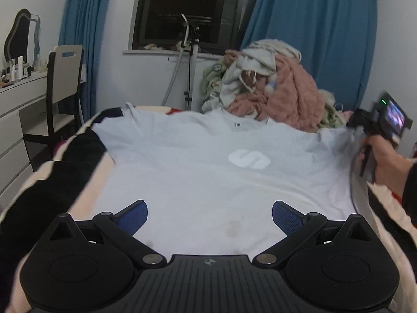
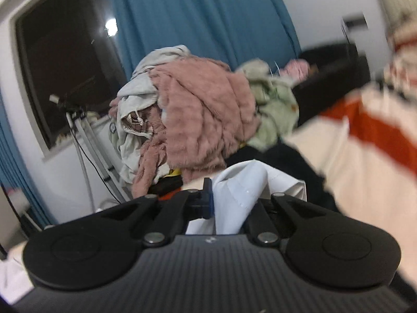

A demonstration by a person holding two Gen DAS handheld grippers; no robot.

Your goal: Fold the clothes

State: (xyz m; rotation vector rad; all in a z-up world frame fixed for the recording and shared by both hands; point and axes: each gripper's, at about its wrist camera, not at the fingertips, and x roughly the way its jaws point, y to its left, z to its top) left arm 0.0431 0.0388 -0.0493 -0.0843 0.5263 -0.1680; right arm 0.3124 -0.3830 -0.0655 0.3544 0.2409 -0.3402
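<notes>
A pale blue T-shirt (image 1: 203, 182) with a white round logo (image 1: 249, 158) lies spread flat on the bed, collar toward the far end. My left gripper (image 1: 209, 217) hovers open over the shirt's near hem, blue pads wide apart with nothing between them. At the shirt's right side a hand (image 1: 385, 161) holds my right gripper (image 1: 365, 130). In the right wrist view my right gripper (image 2: 232, 198) is shut on a bunched fold of the pale blue T-shirt (image 2: 245, 182), lifted off the bed.
A heap of clothes with a pink fluffy garment (image 1: 289, 96) is piled at the bed's far end. The striped blanket (image 1: 65, 161) covers the bed. A chair (image 1: 65, 83) and white dresser (image 1: 15, 109) stand left. Blue curtains (image 1: 312, 31) flank the dark window (image 1: 187, 7).
</notes>
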